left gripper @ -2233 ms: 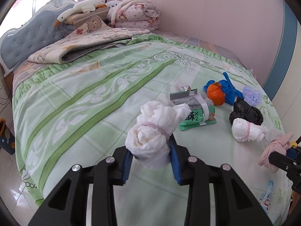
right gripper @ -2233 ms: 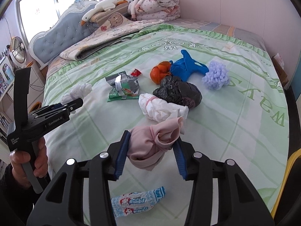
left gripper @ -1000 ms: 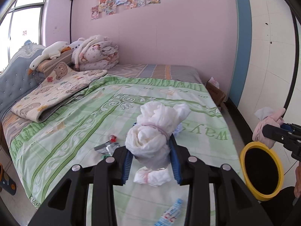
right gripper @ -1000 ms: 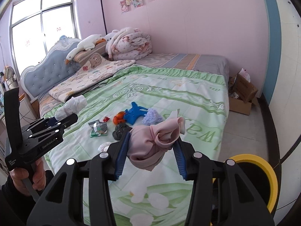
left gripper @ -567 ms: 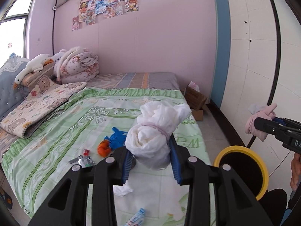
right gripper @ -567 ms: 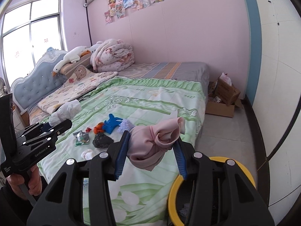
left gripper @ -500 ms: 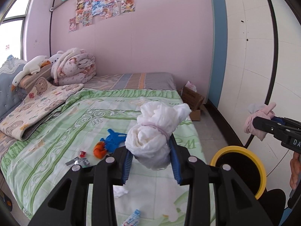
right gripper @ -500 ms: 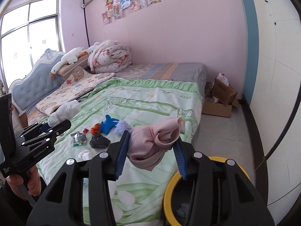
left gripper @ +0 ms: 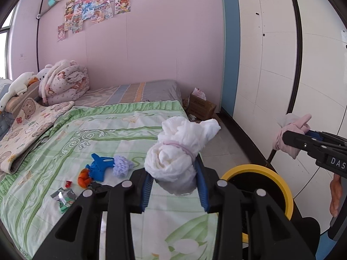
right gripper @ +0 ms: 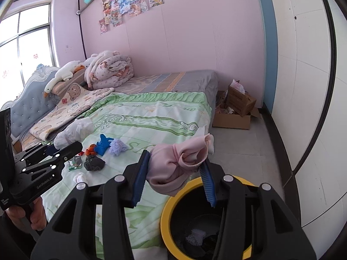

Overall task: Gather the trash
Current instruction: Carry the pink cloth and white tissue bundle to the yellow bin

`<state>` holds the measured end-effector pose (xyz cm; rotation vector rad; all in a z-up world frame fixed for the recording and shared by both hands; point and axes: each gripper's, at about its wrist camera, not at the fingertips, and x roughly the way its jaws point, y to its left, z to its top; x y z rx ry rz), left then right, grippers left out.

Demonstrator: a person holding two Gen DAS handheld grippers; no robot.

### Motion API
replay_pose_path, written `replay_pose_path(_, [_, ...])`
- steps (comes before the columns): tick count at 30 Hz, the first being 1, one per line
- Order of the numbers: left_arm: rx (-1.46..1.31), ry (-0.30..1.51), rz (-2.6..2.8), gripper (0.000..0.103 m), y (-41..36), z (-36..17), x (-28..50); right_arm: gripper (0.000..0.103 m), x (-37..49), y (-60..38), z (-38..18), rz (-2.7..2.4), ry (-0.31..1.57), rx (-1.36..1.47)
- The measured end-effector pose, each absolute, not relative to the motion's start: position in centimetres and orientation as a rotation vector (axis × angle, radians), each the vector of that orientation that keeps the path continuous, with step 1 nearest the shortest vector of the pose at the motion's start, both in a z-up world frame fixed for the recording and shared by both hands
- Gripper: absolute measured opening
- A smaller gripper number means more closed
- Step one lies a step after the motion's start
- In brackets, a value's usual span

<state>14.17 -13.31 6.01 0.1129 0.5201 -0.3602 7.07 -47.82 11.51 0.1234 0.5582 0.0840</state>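
Observation:
My left gripper (left gripper: 174,186) is shut on a white cloth bundle (left gripper: 175,151) tied with a pink band, held above the bed's foot. My right gripper (right gripper: 174,182) is shut on a pink cloth bundle (right gripper: 175,164), held over the rim of a yellow-rimmed black bin (right gripper: 171,205). The bin also shows in the left wrist view (left gripper: 279,179) on the floor by the bed. On the green bedspread lie a blue glove (left gripper: 98,168), an orange item (left gripper: 83,178), a lilac pompom (left gripper: 121,164), a black bag (right gripper: 94,162), a foil wrapper (left gripper: 64,196) and a small white bundle (right gripper: 79,177).
The bed (right gripper: 151,117) carries folded quilts and plush toys (right gripper: 108,69) at its head. An open cardboard box (right gripper: 236,110) stands on the floor by the pink wall. A white panelled wall (right gripper: 314,108) runs along the right. Some trash lies inside the bin.
Both grippers have lifted off the bed with their bundles and swung right toward the bin. The right gripper's pink bundle now hangs over the bin's rim.

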Motion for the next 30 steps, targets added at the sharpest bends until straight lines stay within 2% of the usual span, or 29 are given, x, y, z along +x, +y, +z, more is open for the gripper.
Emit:
replay_pose_path(15, [0.137, 0.582, -0.442, 0.034, -18.8, 3.7, 15.2, 0.044, 7.1, -52.9, 9.4, -0.005, 0.580, 0.157])
replay_pose_path(30, [0.175, 0.671, -0.499, 0.034, -24.6, -0.3, 17.0, 0.044, 8.8, -57.4, 5.1, -0.061, 0.651, 0.201])
